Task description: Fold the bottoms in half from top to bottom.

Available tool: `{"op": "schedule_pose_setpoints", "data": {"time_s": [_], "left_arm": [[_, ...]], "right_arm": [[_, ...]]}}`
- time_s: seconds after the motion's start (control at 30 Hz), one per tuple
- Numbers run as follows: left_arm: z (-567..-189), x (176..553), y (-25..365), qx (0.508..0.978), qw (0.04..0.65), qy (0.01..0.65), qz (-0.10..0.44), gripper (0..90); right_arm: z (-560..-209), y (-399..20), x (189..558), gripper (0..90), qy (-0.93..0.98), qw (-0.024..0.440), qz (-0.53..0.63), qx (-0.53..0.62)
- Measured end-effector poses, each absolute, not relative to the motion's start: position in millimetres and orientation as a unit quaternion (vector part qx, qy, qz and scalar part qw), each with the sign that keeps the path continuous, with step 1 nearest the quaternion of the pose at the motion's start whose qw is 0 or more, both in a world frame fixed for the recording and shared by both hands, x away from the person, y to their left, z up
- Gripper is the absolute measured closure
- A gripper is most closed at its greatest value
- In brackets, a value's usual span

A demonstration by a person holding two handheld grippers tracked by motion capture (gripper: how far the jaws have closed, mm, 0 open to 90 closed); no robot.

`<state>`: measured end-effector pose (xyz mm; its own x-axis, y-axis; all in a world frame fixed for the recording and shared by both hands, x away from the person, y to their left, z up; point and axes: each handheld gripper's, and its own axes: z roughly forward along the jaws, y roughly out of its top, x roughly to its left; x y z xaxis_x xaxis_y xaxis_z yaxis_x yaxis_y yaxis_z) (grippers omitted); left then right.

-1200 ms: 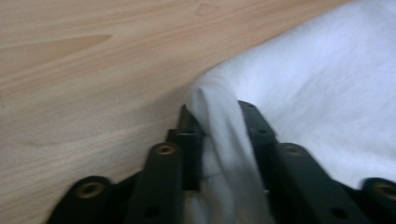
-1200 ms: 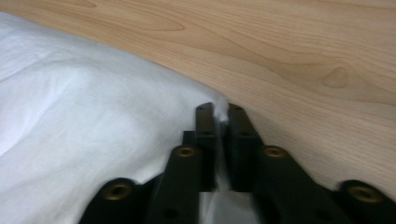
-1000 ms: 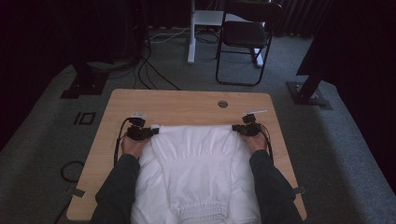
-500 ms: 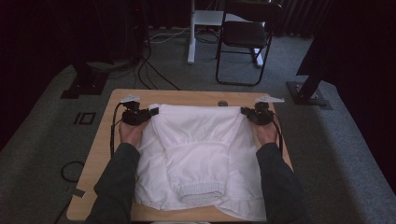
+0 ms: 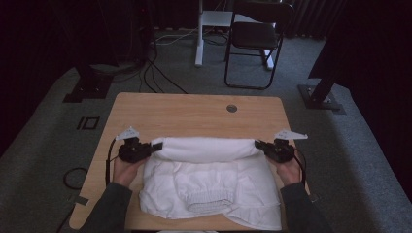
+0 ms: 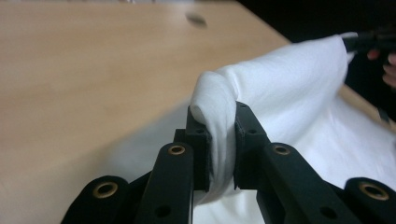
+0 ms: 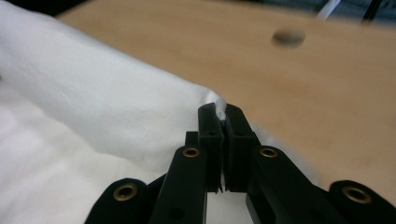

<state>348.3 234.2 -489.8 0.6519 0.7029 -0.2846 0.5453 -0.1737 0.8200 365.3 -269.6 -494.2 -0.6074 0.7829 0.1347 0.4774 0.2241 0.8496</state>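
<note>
Both tools have carried the far edge of the white garment (image 5: 209,179) toward the person — left tool (image 5: 154,147) and right tool (image 5: 258,145) each clamped on a corner; soft, light cloth, best gripped there.

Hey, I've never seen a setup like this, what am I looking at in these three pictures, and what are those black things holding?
A person sits at a wooden table and holds a hand tool with a two-jaw claw in each hand. The high view comes from a fixed camera above the table. The other two pictures come from small cameras riding on each tool, looking along its black jaws. A white garment lies on the table. The left claw and the right claw each pinch one end of its far edge, lifted and stretched between them over the rest of the cloth. Up close, cloth is squeezed between the jaws of both claws.
</note>
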Motion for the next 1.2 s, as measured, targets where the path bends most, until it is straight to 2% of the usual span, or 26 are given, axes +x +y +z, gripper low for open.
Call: {"op": "schedule_pose_setpoints", "data": {"time_s": [0.2,0.27,0.33,0.8,1.2], "left_arm": [[-517.4,332.2,223.9,0.796,0.434,0.414,0.079,79.8],[-529.2,333.8,213.2,0.818,0.389,0.412,0.096,79.6],[-535.8,339.0,207.1,0.826,0.370,0.410,0.111,79.4],[-534.9,399.1,199.8,0.812,0.340,0.444,0.168,78.7],[-540.2,433.6,193.8,0.756,0.364,0.510,0.191,78.6]], "right_arm": [[-528.9,-264.4,345.5,87.4,0.797,0.140,0.415,0.417],[-545.4,-260.2,343.0,87.4,0.805,0.120,0.395,0.426],[-552.1,-256.6,344.5,87.3,0.810,0.110,0.384,0.430],[-553.6,-237.6,379.7,86.9,0.796,0.126,0.370,0.462],[-555.4,-227.1,420.0,86.9,0.758,0.153,0.378,0.510]]}}
